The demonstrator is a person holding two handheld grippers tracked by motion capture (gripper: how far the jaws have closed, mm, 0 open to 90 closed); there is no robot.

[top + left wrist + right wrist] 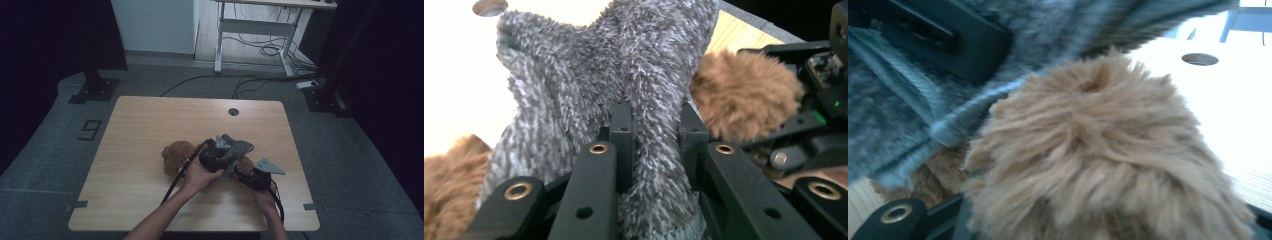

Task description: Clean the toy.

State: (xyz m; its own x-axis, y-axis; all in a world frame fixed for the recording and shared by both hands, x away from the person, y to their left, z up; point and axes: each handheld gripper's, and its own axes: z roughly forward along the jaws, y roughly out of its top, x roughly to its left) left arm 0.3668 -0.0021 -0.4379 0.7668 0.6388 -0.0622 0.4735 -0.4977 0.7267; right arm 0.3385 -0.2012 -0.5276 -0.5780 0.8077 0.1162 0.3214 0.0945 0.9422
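A brown plush toy (176,155) lies on the wooden table (145,125), just right of the middle. Over its right part hangs a grey fuzzy sock-like piece (241,148). My left gripper (233,159) is shut on this grey fuzzy fabric (574,75), which bulges up between its black jaws (654,120). Beside it, a tuft of the plush toy (741,95) shows. My right gripper (246,170) comes in from the right front; the plush toy's furry limb (1098,150) sits in its jaws and hides the tips. The grey fabric (893,115) hangs just behind.
A round cable hole (233,111) sits near the table's far edge. Beyond the table stand a white desk frame (255,30) with floor cables and two black stands (95,87) (325,97). Bare tabletop lies to the left and front left.
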